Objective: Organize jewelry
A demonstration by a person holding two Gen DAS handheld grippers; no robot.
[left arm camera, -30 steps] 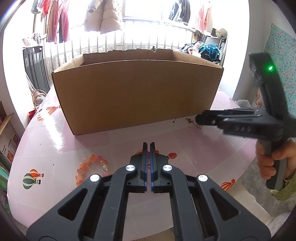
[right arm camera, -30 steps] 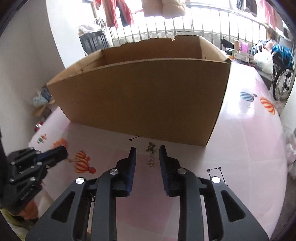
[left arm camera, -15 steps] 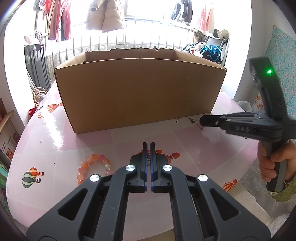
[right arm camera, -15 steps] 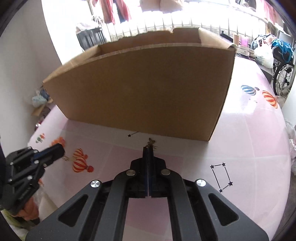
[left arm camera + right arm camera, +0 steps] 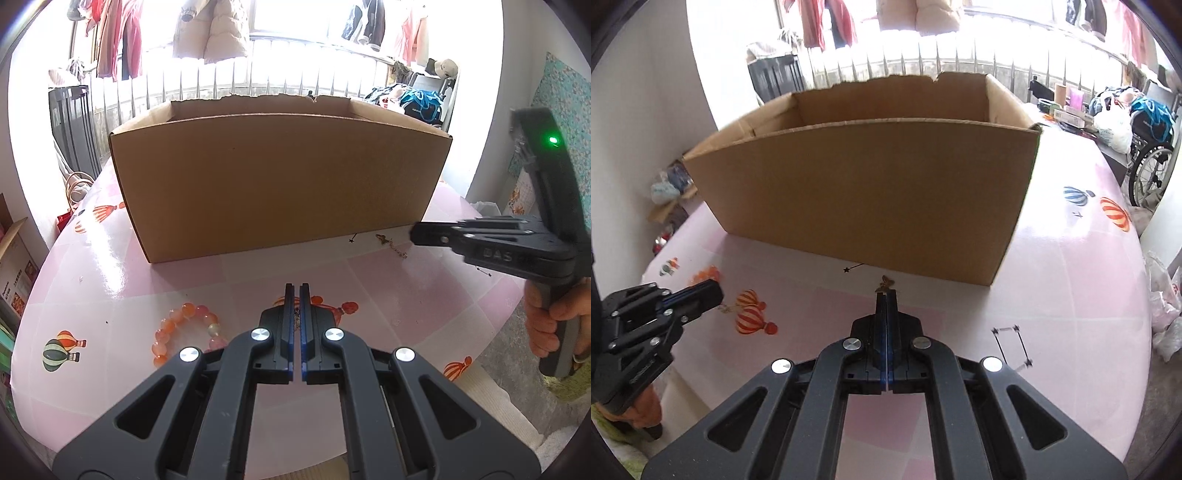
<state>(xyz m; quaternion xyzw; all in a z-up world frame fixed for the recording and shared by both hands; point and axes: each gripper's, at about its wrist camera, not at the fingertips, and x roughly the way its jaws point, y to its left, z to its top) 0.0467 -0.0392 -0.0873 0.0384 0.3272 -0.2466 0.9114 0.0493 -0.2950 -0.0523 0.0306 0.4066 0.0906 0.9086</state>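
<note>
Left wrist: one bead bracelet (one box).

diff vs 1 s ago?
Right gripper went from open around the butterfly chain to shut on it; butterfly charm pokes out past the tips. Unchanged: left gripper shut, holding nothing; bead bracelet and box in place.

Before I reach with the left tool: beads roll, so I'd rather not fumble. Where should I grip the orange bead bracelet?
Probably pinch the far arc of the orange bead bracelet, one finger inside the loop, one outside, coming from above. It lies flat on the table as an open ring, and its near side is hidden behind the left tool.
</note>
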